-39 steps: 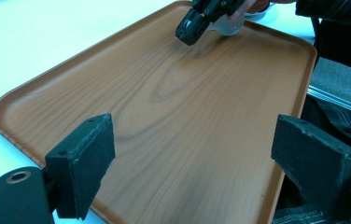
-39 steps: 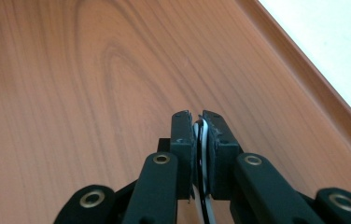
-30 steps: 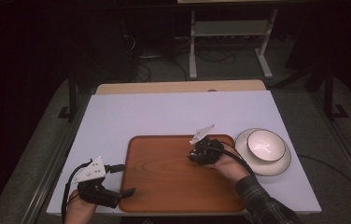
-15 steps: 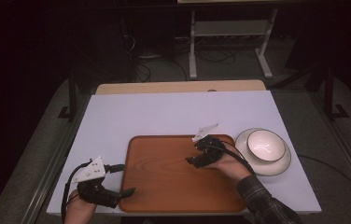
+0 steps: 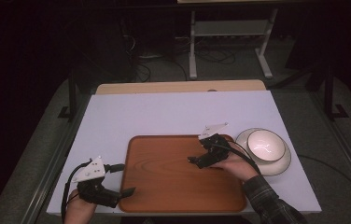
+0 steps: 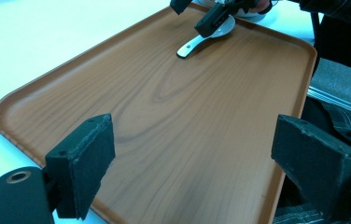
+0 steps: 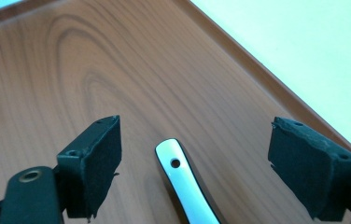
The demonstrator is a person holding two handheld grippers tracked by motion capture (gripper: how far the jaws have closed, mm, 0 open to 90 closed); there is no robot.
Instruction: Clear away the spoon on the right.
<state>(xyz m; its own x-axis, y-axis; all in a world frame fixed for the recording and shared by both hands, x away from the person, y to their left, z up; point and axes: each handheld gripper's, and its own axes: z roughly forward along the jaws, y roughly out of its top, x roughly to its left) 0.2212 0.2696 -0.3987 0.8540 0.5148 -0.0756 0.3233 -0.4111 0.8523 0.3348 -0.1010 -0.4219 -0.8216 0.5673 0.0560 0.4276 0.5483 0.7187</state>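
**Spoon released on the tray**

While the right tool (image 7: 192,172) has just been opening, its jaws stand apart around the white spoon (image 7: 185,186), seemingly untouched, lying on the wooden tray (image 5: 164,186). Left tool (image 6: 201,177), jaws apart, hovers at the tray's near-left corner. Nearby on the tabletop (image 5: 164,116) sits a white bowl (image 5: 263,145).

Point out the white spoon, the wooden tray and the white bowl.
white spoon (image 7: 183,184), right gripper view, on its handle near the hole.
wooden tray (image 5: 164,168), high view, on its bare middle.
white bowl (image 5: 263,144), high view, on its inner wall.
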